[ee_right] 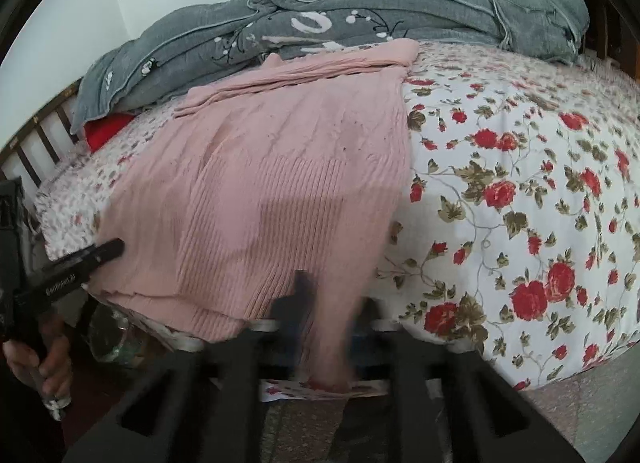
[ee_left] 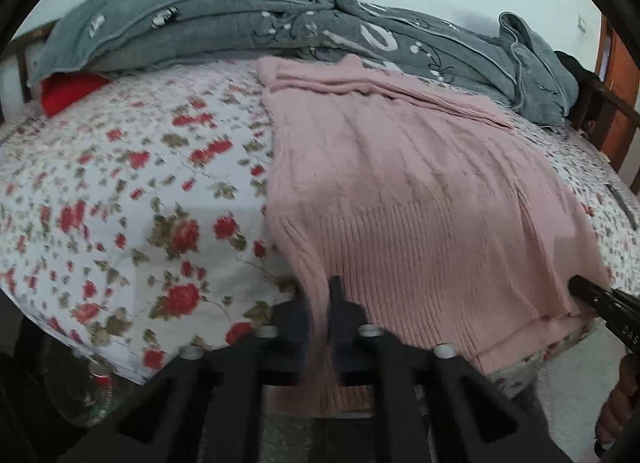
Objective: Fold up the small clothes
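Two grippers pinch one pink sweater [ee_left: 400,191] at its ribbed hem, which hangs over the bed's [ee_left: 120,183] near edge. The sweater lies flat on the floral sheet, its long axis running from that near edge toward the far side, where the neck end and a folded sleeve reach the grey blanket [ee_left: 240,23].

The left gripper [ee_left: 324,323] is clamped on the hem's left corner: pink knit passes between its fingers and drapes below them. The right gripper [ee_right: 320,311] grasps the opposite hem corner in the same way, cloth bunched between its fingers and blurred, as if in motion. In each wrist view the other gripper shows at the picture's side, touching the hem at its own corner.

Both hem corners sit right at the fingers and the body of the sweater stretches straight ahead of them, so each hand is equally near its own side. My judgement is that the coming move carries the hem forward along the long axis, toward the neck end, to halve the length; both hands would need to travel level and together, or the fold will skew.

Beyond, a red cloth [ee_left: 68,95] lies under the blanket's end by the bed frame.
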Tool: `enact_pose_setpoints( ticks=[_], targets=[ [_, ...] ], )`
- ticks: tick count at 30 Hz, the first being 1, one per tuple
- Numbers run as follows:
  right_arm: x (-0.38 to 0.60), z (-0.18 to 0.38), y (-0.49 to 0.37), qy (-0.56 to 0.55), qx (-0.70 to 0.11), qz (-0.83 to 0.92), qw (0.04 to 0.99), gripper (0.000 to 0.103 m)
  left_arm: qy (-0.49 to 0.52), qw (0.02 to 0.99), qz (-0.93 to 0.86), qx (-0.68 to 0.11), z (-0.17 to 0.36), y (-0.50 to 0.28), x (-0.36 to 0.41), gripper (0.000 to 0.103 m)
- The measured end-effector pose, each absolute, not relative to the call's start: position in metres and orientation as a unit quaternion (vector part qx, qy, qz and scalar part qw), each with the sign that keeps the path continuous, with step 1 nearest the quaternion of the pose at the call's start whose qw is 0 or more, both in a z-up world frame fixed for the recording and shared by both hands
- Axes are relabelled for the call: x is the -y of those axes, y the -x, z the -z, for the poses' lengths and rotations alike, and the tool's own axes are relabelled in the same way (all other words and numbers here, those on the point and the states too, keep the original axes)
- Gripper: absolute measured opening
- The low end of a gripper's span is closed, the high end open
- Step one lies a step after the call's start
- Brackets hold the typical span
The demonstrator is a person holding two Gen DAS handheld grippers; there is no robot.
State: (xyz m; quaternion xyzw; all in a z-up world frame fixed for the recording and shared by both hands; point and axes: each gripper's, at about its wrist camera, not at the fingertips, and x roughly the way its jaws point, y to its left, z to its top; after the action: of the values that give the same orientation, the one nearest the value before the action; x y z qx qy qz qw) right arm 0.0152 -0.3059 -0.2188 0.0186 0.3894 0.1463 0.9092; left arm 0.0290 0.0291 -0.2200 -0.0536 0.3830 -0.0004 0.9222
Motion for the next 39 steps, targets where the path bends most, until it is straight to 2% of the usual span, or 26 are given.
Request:
enact_pose_setpoints(
  ticks=[6, 11, 16, 20, 26, 32, 36, 39],
  targets=[
    [0.327, 0.2, -0.002, -0.027, -0.341, -0.151, 0.927, 0.005, 0.086, 0.925, 0.007, -0.37, 0.21, -0.019, -0.057, 0.007],
    [0.341, 0.213, -0.007, -0.038, -0.362, -0.137, 0.921, 0.005, 0.106, 0.922, 0.018, -0.372, 0.214, -0.016, -0.07, 0.007],
    [0.343, 0.207, 0.0, -0.043, -0.347, -0.141, 0.926, 0.005, 0.126, 0.919, 0.027, -0.373, 0.217, -0.016, -0.075, 0.007],
    [0.334, 0.221, -0.008, -0.029, -0.375, -0.135, 0.917, 0.005, 0.11, 0.916, 0.024, -0.385, 0.229, -0.019, -0.067, 0.01],
    [0.331, 0.222, -0.009, -0.023, -0.375, -0.135, 0.917, 0.005, 0.099, 0.919, 0.027, -0.38, 0.232, -0.013, -0.06, 0.013],
    [0.328, 0.223, -0.007, -0.02, -0.373, -0.131, 0.918, 0.009, 0.101, 0.919, 0.035, -0.381, 0.232, -0.013, -0.058, 0.021],
    [0.328, 0.223, -0.008, -0.017, -0.376, -0.133, 0.917, 0.011, 0.087, 0.92, 0.039, -0.38, 0.231, -0.013, -0.052, 0.029],
    [0.327, 0.222, -0.007, -0.011, -0.377, -0.131, 0.917, 0.016, 0.072, 0.922, 0.042, -0.378, 0.23, -0.011, -0.046, 0.034]
  ],
)
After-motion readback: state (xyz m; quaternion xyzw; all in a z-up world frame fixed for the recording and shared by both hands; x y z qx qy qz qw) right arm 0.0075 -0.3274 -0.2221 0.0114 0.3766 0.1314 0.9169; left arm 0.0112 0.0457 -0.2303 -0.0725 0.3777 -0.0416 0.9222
